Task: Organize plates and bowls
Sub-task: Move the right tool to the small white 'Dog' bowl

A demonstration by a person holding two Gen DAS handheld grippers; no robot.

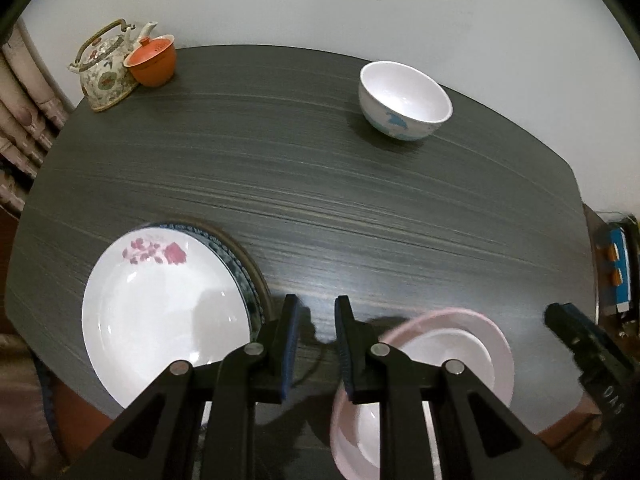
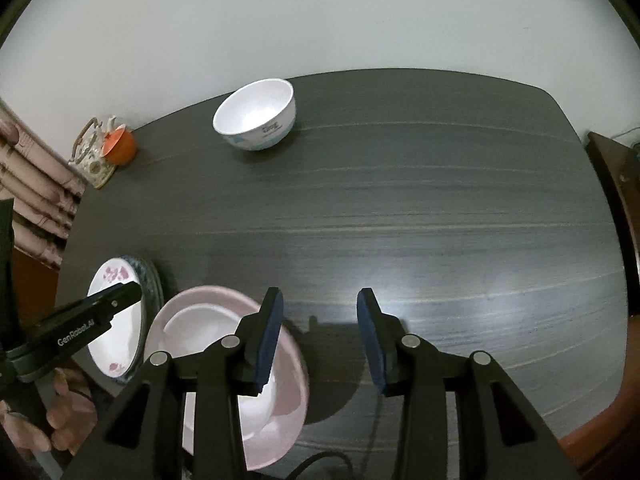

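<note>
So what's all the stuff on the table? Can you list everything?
table: one, dark grey, under everything
plates: a stack, white flowered one on top, near left
pink bowl: one, white bowl nested inside, near middle
blue-patterned bowl: one, white, far side
teapot: one, floral, far left corner
orange cup: one, lidded, beside teapot
left gripper: black, empty, jaws apart
right gripper: black, empty, open
hand: holding left gripper

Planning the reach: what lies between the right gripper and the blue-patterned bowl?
Only bare table separates right gripper from bowl, per the right wrist view.
</note>
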